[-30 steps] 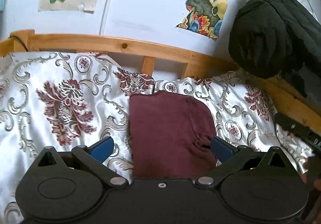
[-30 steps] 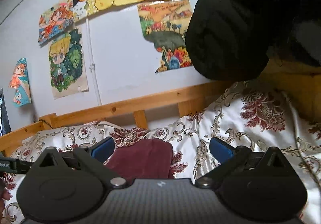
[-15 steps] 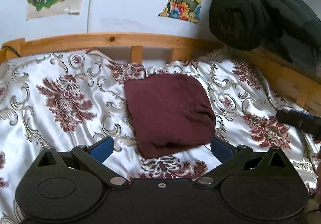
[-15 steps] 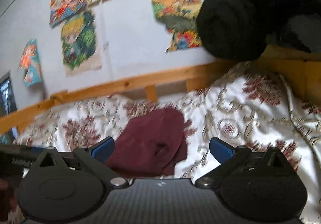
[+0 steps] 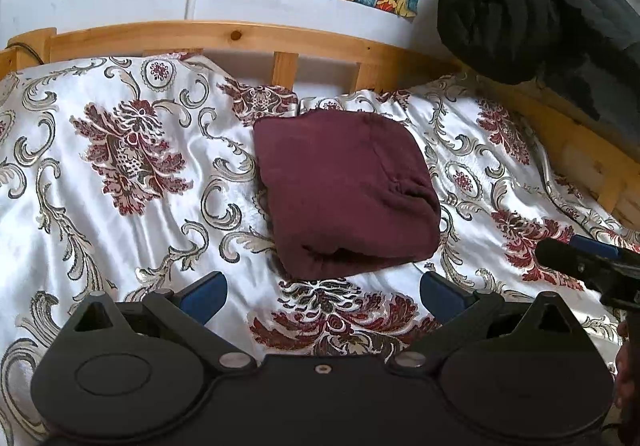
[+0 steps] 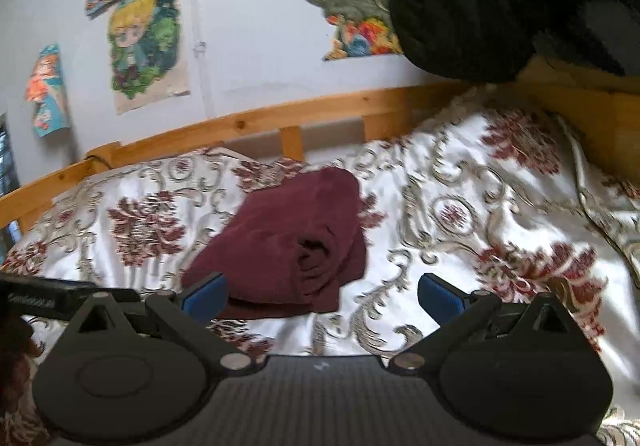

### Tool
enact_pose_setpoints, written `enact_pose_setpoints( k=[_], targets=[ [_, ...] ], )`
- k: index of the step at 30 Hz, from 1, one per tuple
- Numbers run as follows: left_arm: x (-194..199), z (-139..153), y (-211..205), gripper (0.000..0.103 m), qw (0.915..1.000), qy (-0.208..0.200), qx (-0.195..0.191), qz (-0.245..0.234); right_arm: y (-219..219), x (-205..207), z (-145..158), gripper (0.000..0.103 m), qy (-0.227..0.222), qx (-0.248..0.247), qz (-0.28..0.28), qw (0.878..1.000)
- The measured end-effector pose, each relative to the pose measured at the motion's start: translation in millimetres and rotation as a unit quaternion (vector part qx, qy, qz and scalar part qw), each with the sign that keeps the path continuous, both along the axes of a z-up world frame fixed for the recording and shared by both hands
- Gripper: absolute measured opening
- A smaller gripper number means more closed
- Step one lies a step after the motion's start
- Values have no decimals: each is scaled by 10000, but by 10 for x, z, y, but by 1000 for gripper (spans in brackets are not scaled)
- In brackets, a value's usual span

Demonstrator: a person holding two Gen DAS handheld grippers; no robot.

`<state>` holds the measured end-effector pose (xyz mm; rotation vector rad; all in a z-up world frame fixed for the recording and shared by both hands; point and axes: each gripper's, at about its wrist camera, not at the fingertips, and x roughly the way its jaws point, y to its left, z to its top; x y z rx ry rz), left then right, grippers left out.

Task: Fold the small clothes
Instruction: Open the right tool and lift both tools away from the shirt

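Note:
A dark maroon garment (image 5: pixel 344 194) lies folded into a thick square on the flowered bedspread (image 5: pixel 120 206), near the wooden headboard. My left gripper (image 5: pixel 322 292) hovers open just in front of its near edge, with nothing between the blue pads. In the right wrist view the same maroon garment (image 6: pixel 288 242) lies ahead and to the left, layers showing on its right side. My right gripper (image 6: pixel 320 292) is open and empty, its left pad close to the garment's near corner. The right gripper's tip (image 5: pixel 580 266) shows at the right edge of the left wrist view.
A wooden bed rail (image 5: pixel 248 36) runs along the back under a white wall with drawings. A bulky black coat (image 5: pixel 520 6) hangs over the right corner of the frame. The other gripper's body (image 6: pixel 60 296) shows at far left in the right wrist view.
Both grippers have drawn back and risen from the folded garment, which now lies free ahead of them. Both stay open.

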<state>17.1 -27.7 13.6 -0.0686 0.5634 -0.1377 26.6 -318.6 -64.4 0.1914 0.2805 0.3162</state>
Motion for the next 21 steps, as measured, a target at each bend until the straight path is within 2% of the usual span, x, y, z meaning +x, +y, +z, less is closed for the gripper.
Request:
enact_pose_setpoints(
  k=[5,21],
  targets=[
    [6,-15,-2,102,10000,56,-3,53,-64,64,-45,103,197,92,-162,9996],
    [-10,-4,18,102,9999,29,4,126,-49,63,-38,103,154,-22,-94,9998]
  ],
)
